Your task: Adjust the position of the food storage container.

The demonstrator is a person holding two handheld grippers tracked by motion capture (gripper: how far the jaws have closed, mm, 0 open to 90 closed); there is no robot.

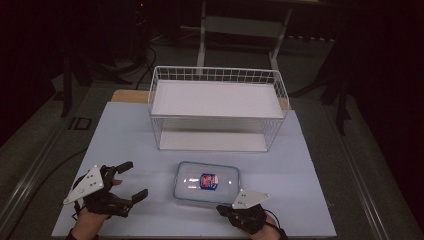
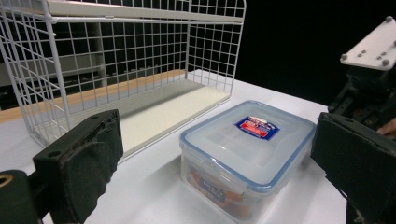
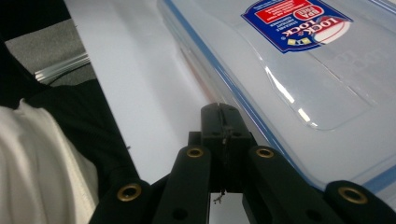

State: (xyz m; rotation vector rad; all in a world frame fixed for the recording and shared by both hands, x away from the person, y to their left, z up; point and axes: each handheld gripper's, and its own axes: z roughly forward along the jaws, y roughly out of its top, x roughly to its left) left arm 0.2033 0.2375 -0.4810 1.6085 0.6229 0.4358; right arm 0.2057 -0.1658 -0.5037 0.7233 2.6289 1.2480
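My left gripper (image 1: 128,181) sits at the near left of the pale blue-white table (image 1: 125,135), held in my left hand (image 1: 97,202), grey three-cornered plate tilted up and to the left. Its jaws are spread wide, pointing right toward the clear rectangular plastic container with a blue-rimmed lid and a red-and-blue label (image 1: 206,183). Nothing between them; well apart from the box. In the left gripper view the two black padded jaws frame the container (image 2: 247,151) from either side (still some table between us).

My right gripper (image 1: 239,206) is at the near edge of the table, right hand (image 1: 252,221) low and close to my body, plate tipped toward the container's near right corner. In the right gripper view my jaws (image 3: 223,128) are pressed together, pads meeting with no gap, tips just beside the container's blue rim (image 3: 289,70); touching or not, can't tell.

Container lies flat near the middle front of the table, lid on. Behind it stands a white wire basket rack with a flat white shelf (image 1: 217,107), open side facing me.
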